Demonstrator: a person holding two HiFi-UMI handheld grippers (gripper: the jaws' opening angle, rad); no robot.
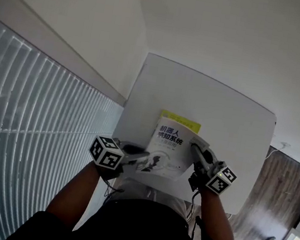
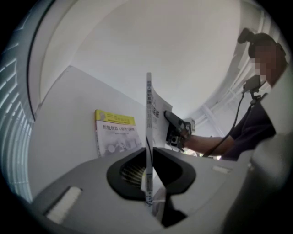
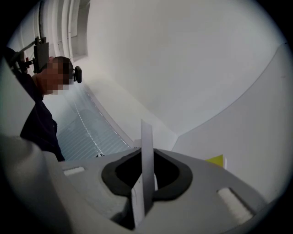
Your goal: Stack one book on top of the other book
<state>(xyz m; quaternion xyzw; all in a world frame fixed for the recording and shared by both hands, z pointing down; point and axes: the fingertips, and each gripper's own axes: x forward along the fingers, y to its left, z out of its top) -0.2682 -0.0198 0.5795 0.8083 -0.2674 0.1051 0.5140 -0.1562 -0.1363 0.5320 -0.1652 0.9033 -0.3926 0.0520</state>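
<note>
A white book [image 1: 170, 151] with dark print is gripped at both side edges. My left gripper [image 1: 141, 159] is shut on its left edge, and my right gripper [image 1: 196, 150] is shut on its right edge. The white book covers the near part of a yellow book [image 1: 180, 119] that lies flat on the white table [image 1: 234, 124]. I cannot tell whether the two books touch. In the left gripper view the white book [image 2: 149, 132] stands edge-on between the jaws of the left gripper [image 2: 149, 176], with the yellow book [image 2: 116, 132] beyond. In the right gripper view its thin edge [image 3: 146, 151] fills the right gripper [image 3: 145, 183].
The table is small, and its near edge is just below the books. A ribbed glass panel [image 1: 30, 126] runs along the left, and wooden floor [image 1: 280, 188] shows to the right. The person's arms and dark clothing [image 1: 133, 227] fill the bottom of the head view.
</note>
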